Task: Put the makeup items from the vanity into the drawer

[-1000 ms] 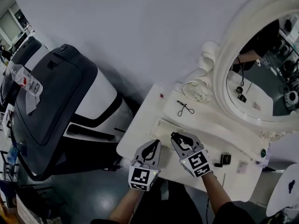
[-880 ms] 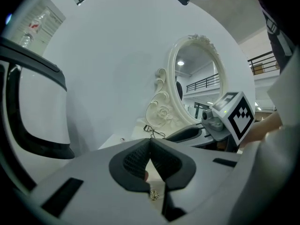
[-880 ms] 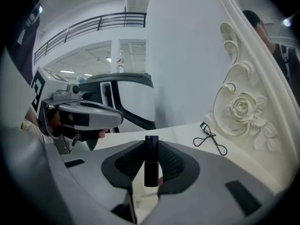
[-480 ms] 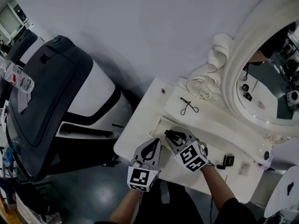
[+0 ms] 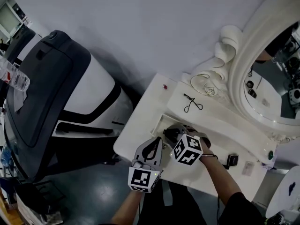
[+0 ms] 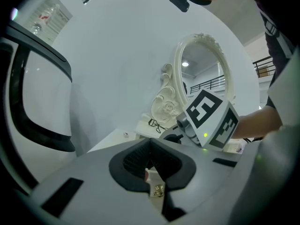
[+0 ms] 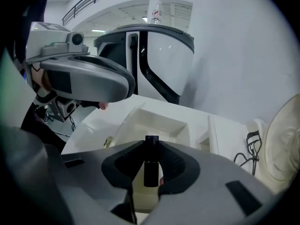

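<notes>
My right gripper (image 5: 172, 134) points steeply down over the open white drawer (image 5: 161, 122) at the vanity's front. It is shut on a slim black makeup tube (image 7: 151, 168), which stands upright between the jaws, above the drawer (image 7: 157, 125). My left gripper (image 5: 151, 148) hovers just left of it at the table's front edge, shut with nothing in it; it also shows as the left gripper (image 7: 101, 104) in the right gripper view. A gold drawer knob (image 6: 158, 190) lies below its jaws. A black eyelash curler (image 5: 192, 102) lies on the raised shelf, and a small dark compact (image 5: 232, 160) on the tabletop.
An ornate white oval mirror (image 5: 243, 55) rises at the back right. A large dark and white machine (image 5: 61, 97) stands left of the vanity table (image 5: 140, 111). Small flat items (image 5: 247, 168) lie near the table's right end. The person's forearm (image 5: 218, 172) reaches in from below.
My right gripper has dropped and tipped downward over the open drawer, rolling its marker cube, with the tube still in it. The left gripper has barely shifted.
</notes>
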The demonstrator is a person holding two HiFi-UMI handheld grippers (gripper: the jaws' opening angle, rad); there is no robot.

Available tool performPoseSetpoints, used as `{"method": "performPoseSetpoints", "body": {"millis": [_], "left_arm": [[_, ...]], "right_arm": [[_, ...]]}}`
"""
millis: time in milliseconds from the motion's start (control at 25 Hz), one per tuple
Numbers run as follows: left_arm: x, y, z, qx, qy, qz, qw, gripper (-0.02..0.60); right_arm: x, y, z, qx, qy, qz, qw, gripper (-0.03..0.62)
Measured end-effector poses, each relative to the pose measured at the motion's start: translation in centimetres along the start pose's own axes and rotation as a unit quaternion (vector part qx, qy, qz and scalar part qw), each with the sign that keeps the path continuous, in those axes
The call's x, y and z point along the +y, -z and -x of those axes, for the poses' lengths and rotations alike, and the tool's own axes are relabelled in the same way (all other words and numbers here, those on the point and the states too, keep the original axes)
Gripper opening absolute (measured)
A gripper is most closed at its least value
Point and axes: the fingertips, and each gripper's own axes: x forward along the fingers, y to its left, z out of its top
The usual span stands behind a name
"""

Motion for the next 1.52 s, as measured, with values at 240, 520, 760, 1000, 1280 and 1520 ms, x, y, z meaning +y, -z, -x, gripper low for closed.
{"method": "performPoseSetpoints", "body": {"millis": [240, 520, 760, 1000, 1280, 1520], "left_arm": [[-0.1, 0.3, 0.0, 0.001, 0.0, 0.005, 1.0, 0.014], [-0.3, -0.5, 0.1, -0.003, -0.005, 0.0, 1.0, 0.014], [-1.2, -2.7, 0.7, -0.012, -0.006, -0.008, 0.9999, 0.014], [-2.9, -5.6, 1.6, -0.025, 0.0, -0.024, 0.9994, 0.014], [-4.9, -9.0, 3.1, -0.043, 0.004, -0.034, 0.9985, 0.014], [-6.7, -10.7, 4.0, -0.059, 0.018, -0.044, 0.9972, 0.014]], "right_arm": [[0.3, -0.4, 0.3, -0.021, -0.018, -0.011, 1.0, 0.114], [-0.5, -1.3, 1.8, -0.067, 0.013, -0.041, 0.997, 0.112], [-1.1, -2.0, 5.4, -0.132, 0.051, -0.107, 0.984, 0.078], [-1.4, -3.3, 10.6, -0.202, 0.083, -0.167, 0.961, 0.044], [-1.7, -4.6, 16.1, -0.269, 0.119, -0.205, 0.934, 0.026], [-1.0, -4.2, 19.6, -0.319, 0.15, -0.247, 0.903, 0.025]]}}
